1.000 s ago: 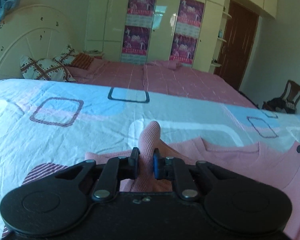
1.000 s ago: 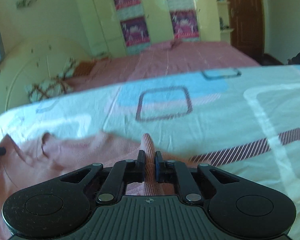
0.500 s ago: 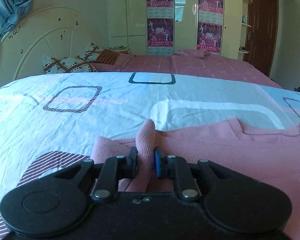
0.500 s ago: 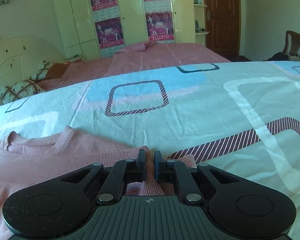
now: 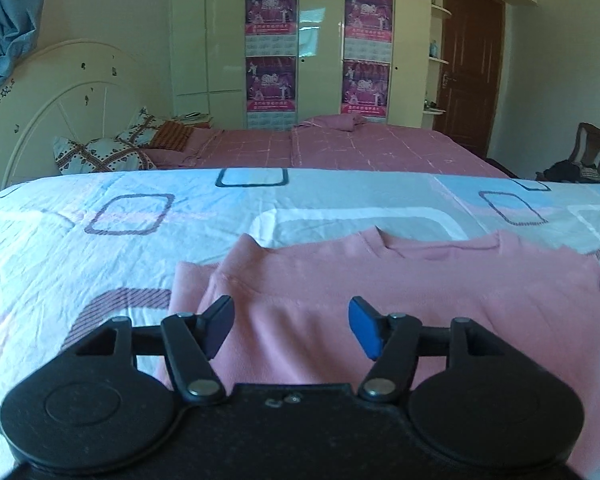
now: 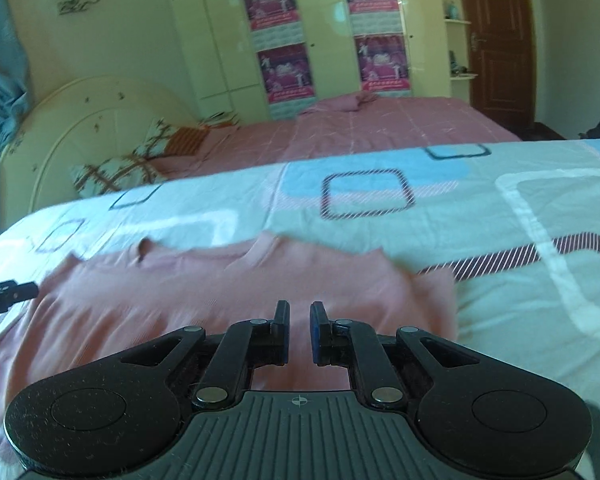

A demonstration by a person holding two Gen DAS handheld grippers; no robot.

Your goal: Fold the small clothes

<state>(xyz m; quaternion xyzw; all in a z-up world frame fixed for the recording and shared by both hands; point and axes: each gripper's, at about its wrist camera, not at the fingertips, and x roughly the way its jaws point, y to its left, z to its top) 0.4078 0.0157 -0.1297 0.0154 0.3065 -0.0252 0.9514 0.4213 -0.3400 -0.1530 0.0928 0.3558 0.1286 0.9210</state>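
Nearest, my left tongs (image 5: pixel 291 326): jaws wide apart and opening, nothing pinched; pink fabric lies flat under the gap, pads clear of it. My right tongs (image 6: pixel 299 331): jaws drawn nearly together w/ a narrow slit between the pads; no fold of cloth stands up in the slit, fabric shows below only, so I read no grip there.

Task item: pink knit top (image 5: pixel 400 292), spread flat on the patterned bed cover (image 5: pixel 100 248), neckline on the far side. Left sleeve/side edge is folded in under the body near my left tongs. In the right wrist view the top (image 6: pixel 204 288) is motion-blurred; its right edge ends just beside a striped band of the cover.

Each view catches the tip of the other tongs at the frame edge, over the top.

Beyond the cover: second bed w/ pink sheet (image 5: pixel 340 148), patterned pillows (image 5: pixel 104 152) against a cream headboard (image 5: pixel 60 92). Farthest: cream wardrobe w/ purple posters (image 5: pixel 271 48), brown door (image 5: pixel 470 68), wooden chair (image 5: pixel 592 148) at right, blue curtain (image 5: pixel 8 20) at left.
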